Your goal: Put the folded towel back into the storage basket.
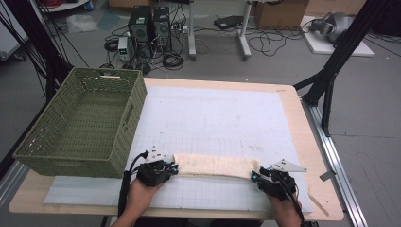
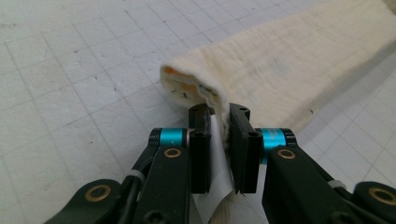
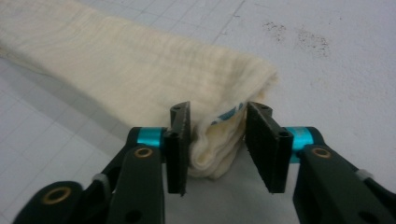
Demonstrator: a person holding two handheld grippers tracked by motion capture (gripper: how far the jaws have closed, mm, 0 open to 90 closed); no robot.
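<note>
A cream folded cloth (image 1: 213,165) lies as a long strip across the near part of the white gridded mat (image 1: 213,113). My left gripper (image 1: 174,168) is at the strip's left end. In the left gripper view that gripper (image 2: 218,112) is shut on the edge of the cloth (image 2: 280,70), with a white tag between the jaws. My right gripper (image 1: 255,176) is at the strip's right end. In the right gripper view its jaws (image 3: 218,109) straddle a bunched corner of the cloth (image 3: 140,60); the corner touches one pad, and a gap shows before the other.
A green woven basket (image 1: 137,104) stands on the table's left side, its near corner close to my left gripper. The wooden table edge (image 1: 317,142) runs along the right. Computers and cables lie on the floor beyond the table.
</note>
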